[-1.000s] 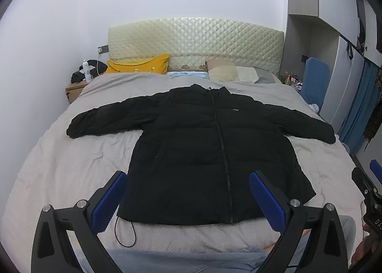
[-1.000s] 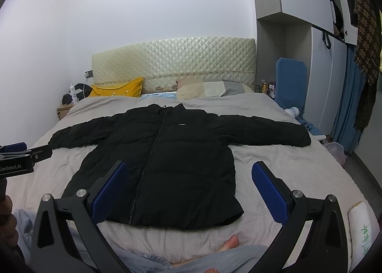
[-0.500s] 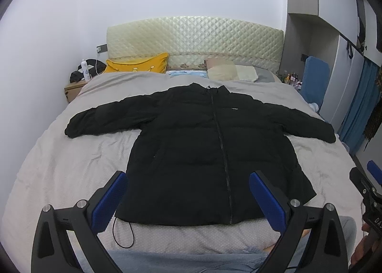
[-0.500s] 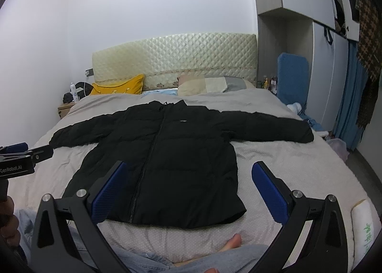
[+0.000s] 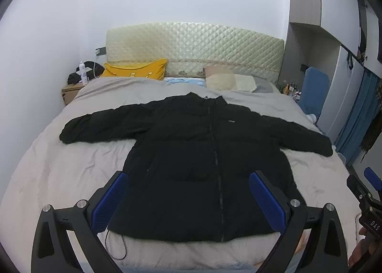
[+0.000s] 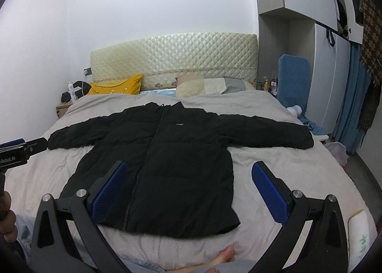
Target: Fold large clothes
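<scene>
Both tools hover above the foot of the bed point(image 5: 47, 165), pointed toward the headboard. The left gripper point(image 5: 188, 197) and right gripper point(image 6: 189, 185) are spread wide, blue ribbed pads gripping nothing. Ahead of them lies the black puffer jacket point(image 5: 203, 165), quilted, zipped, flat, sleeves outstretched across the wrinkled grey cover.

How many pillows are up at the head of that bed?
2 that I can see. A yellow pillow leans on the headboard at the left; a beige and grey pillow lies to the right. Others may be hidden under the grey cover.
</scene>
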Demonstrator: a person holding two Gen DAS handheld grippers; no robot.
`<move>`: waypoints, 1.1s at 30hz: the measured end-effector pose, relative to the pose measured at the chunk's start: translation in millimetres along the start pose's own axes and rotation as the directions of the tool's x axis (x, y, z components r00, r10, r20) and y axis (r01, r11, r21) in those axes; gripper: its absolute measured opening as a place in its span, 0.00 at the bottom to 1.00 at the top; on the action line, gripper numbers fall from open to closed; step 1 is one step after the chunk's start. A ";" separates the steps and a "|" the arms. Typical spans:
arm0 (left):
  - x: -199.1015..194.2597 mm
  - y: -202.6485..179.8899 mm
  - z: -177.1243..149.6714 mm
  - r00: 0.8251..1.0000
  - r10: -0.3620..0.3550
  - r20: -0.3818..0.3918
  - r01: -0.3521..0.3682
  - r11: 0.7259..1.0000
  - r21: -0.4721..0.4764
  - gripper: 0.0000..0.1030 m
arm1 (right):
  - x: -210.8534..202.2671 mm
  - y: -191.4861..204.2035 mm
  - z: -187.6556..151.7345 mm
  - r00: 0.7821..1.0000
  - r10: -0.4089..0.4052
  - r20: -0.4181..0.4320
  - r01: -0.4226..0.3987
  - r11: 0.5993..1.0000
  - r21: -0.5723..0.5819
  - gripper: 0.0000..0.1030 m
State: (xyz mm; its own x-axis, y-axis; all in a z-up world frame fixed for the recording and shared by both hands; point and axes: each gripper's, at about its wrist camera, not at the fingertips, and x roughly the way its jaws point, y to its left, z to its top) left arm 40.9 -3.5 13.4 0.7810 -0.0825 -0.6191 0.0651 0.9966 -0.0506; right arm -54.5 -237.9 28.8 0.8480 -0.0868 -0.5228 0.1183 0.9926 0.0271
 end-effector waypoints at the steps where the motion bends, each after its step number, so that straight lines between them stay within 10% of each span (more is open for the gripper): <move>1: 1.1 -1.4 2.1 1.000 -0.003 0.003 0.003 1.000 -0.001 1.00 | 1.3 -2.1 3.2 1.000 0.000 0.004 0.000 1.000 0.002 1.00; 12: 23.4 -17.4 55.2 0.999 -0.050 0.014 0.050 0.999 -0.006 1.00 | 16.9 -15.5 33.8 1.000 0.031 -0.002 -0.031 0.999 0.040 1.00; 20: 61.1 -30.5 79.2 0.996 -0.081 0.037 0.081 0.997 0.010 1.00 | 32.0 -56.6 65.7 0.985 -0.003 0.170 -0.005 0.999 0.049 1.00; 33: 139.2 -52.4 48.1 0.992 -0.129 0.009 0.128 0.987 0.102 1.00 | 139.7 -153.6 75.4 0.994 -0.053 0.094 0.045 0.996 0.082 1.00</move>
State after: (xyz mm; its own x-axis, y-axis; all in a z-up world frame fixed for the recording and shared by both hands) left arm 176.1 -67.2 -32.5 0.7714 -0.2105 -0.6006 0.2274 0.9726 -0.0489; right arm 84.8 -408.9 15.9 0.8855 -0.1466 -0.4410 0.1984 0.9774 0.0734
